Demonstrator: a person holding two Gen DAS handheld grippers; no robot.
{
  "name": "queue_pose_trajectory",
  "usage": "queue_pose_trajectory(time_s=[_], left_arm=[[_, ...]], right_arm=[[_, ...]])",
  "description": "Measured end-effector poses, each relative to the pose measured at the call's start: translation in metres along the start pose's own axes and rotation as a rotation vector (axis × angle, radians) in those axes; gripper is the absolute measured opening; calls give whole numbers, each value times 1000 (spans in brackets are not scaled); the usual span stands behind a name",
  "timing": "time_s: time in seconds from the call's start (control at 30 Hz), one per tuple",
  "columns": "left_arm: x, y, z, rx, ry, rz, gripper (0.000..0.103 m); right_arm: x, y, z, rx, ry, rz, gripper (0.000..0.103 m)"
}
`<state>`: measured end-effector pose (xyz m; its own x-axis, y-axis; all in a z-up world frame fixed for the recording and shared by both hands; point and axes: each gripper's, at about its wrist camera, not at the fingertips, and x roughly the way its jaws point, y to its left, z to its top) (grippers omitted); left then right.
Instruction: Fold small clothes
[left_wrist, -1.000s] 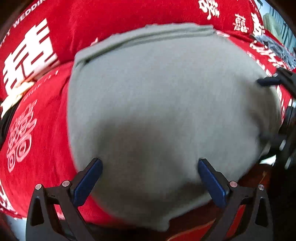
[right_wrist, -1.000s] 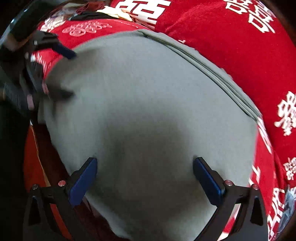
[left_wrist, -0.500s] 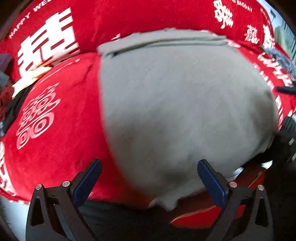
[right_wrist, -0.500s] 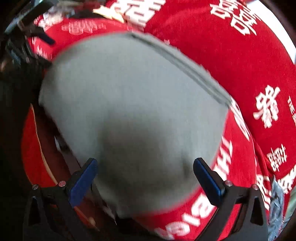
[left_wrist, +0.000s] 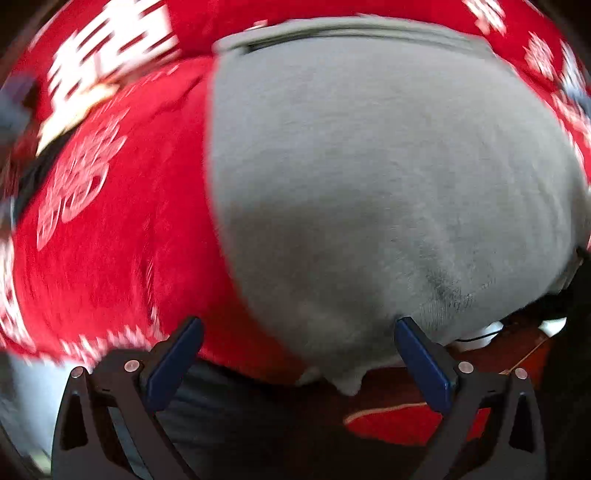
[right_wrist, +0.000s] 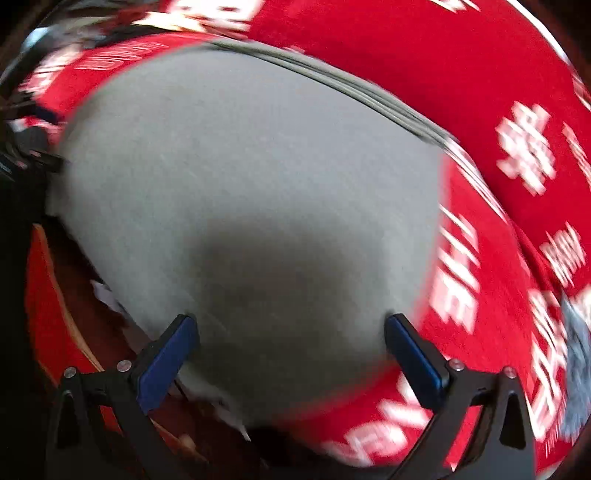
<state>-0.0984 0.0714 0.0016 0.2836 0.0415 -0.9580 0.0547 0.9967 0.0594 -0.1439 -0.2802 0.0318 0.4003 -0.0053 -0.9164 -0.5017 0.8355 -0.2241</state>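
Note:
A folded grey garment (left_wrist: 369, 177) lies flat on a red cloth with white lettering (left_wrist: 110, 240). Its layered folded edge runs along the far side, and its near edge hangs at the table's front. In the left wrist view my left gripper (left_wrist: 295, 354) is open just above the garment's near left corner, nothing between its blue pads. The right wrist view shows the same grey garment (right_wrist: 240, 184), with my right gripper (right_wrist: 291, 350) open over its near right part and holding nothing. The left gripper's dark frame shows blurred at that view's far left edge.
The red cloth (right_wrist: 480, 92) covers the table all round the garment. A blue-grey piece of fabric (right_wrist: 576, 354) lies at the right edge. Below the table's front edge I see dark floor and a red mat (left_wrist: 399, 424).
Both views have shifted and blurred: the left gripper slid left toward the garment's left edge, the right gripper shifted right toward its right edge. Both stayed open; the garment has not moved.

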Motion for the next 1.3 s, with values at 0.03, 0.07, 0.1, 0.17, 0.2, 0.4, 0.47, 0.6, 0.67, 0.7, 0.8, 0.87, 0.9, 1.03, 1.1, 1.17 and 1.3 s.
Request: queue_pose_trajectory(time_s=[0.03, 0.07, 0.1, 0.17, 0.2, 0.4, 0.47, 0.6, 0.67, 0.7, 0.8, 0.87, 0.9, 1.03, 1.1, 1.17, 1.3], left_arm=[[-1, 10, -1, -67, 13, -32, 103], [0, 20, -1, -148, 32, -62, 103], [3, 25, -1, -198, 48, -89, 103], [17, 29, 0, -258, 112, -150, 103], [23, 28, 1, -267, 129, -155, 103], [42, 21, 6, -272, 173, -243, 103], [49, 18, 8, -271, 196, -252, 90], [51, 18, 8, -278, 215, -302, 62], [45, 17, 6, -269, 209, -316, 34], [40, 23, 2, -267, 207, -322, 14], [25, 33, 5, -269, 162, -348, 10], [6, 37, 12, -266, 100, -368, 10], [-3, 39, 16, -263, 69, -378, 10], [-27, 45, 51, -252, -62, -377, 10], [-23, 56, 72, -270, -99, -375, 10], [-11, 63, 90, -307, -97, -384, 10], [12, 56, 100, -364, -88, -420, 11]], right_arm=[[-7, -11, -7, 59, 1, 33, 103], [-12, -26, -12, 154, -6, 105, 103], [-15, -36, -15, 224, -10, 160, 103], [-8, -51, -15, 340, 1, 268, 103], [-4, -51, -12, 359, 11, 289, 103], [7, -23, -13, 326, 24, 305, 83], [5, -18, -13, 321, 30, 288, 67], [5, -14, -19, 344, 59, 330, 23], [7, -21, -22, 382, 61, 356, 14], [5, -24, -21, 401, 49, 378, 14], [-14, -36, -16, 426, -15, 444, 13], [-29, -42, -5, 412, -79, 452, 12], [-36, -46, 1, 410, -109, 454, 12], [-45, -66, 34, 424, -191, 446, 12], [-37, -79, 50, 466, -206, 458, 12], [-22, -84, 63, 507, -195, 467, 12], [9, -83, 78, 517, -124, 462, 12]])
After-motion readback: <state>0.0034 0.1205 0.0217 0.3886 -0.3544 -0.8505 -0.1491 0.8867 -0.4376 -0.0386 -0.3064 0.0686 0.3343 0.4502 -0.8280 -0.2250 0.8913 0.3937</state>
